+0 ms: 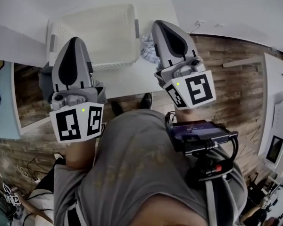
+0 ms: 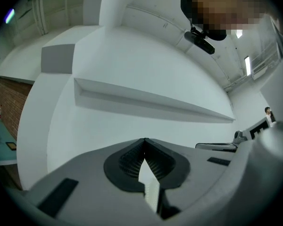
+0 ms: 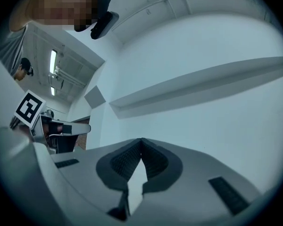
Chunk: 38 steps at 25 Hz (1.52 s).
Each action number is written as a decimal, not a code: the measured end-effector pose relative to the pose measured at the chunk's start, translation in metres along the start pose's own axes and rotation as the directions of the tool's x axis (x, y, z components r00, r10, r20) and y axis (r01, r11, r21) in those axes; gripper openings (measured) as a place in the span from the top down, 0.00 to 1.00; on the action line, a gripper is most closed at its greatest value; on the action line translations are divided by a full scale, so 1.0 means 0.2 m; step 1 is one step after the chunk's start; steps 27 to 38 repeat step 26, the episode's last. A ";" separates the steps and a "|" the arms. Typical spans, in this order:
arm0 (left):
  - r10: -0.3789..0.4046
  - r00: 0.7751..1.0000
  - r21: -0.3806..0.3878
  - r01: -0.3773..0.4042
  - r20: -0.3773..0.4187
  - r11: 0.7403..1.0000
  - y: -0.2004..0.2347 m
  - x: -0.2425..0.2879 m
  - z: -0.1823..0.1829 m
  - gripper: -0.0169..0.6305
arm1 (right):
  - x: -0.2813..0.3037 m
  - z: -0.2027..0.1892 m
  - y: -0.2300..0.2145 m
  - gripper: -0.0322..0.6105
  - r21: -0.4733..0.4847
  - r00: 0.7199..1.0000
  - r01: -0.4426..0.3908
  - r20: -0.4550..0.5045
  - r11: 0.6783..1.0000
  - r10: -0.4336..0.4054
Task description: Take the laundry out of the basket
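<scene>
- Head view: the basket (image 1: 115, 62) sits on the table (image 1: 127, 81). Its inside looks bare and white, with no laundry showing, as far as the glare lets me judge.
- A blue cloth (image 1: 149, 52) lies bunched just beside the basket's right end, out on the table.
- A grey cloth (image 1: 45, 81) shows near the basket's front-left corner, partly hidden under the left claw.
- My call: the unloading looks done, or all but done. At most a check of the basket's floor is left.
- Left claw (image 2: 144, 140): clenched tight, tips meeting, nothing between the ribbed pads and only blank wall beyond. It hangs in front of the basket's left end, touching nothing.
- Right claw (image 3: 141, 139): clenched too, and just as empty. It is held up by the basket's right end, over the blue cloth.
</scene>
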<state>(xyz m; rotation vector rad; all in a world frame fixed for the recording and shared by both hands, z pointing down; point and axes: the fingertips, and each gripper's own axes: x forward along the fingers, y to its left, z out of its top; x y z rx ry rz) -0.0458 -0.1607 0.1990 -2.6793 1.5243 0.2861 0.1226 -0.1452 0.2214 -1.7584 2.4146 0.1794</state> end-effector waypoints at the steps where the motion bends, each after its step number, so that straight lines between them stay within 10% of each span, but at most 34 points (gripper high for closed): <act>1: 0.002 1.000 -0.005 -0.002 0.002 1.000 0.01 -0.01 0.01 0.96 | 0.00 0.01 0.02 0.94 -0.010 1.000 -0.007 -0.004 1.000 0.007; 38: -0.043 0.999 -0.094 0.045 0.024 0.995 0.18 -0.07 -0.04 0.96 | 0.07 0.00 0.20 0.94 -0.046 0.999 0.016 -0.030 0.999 -0.017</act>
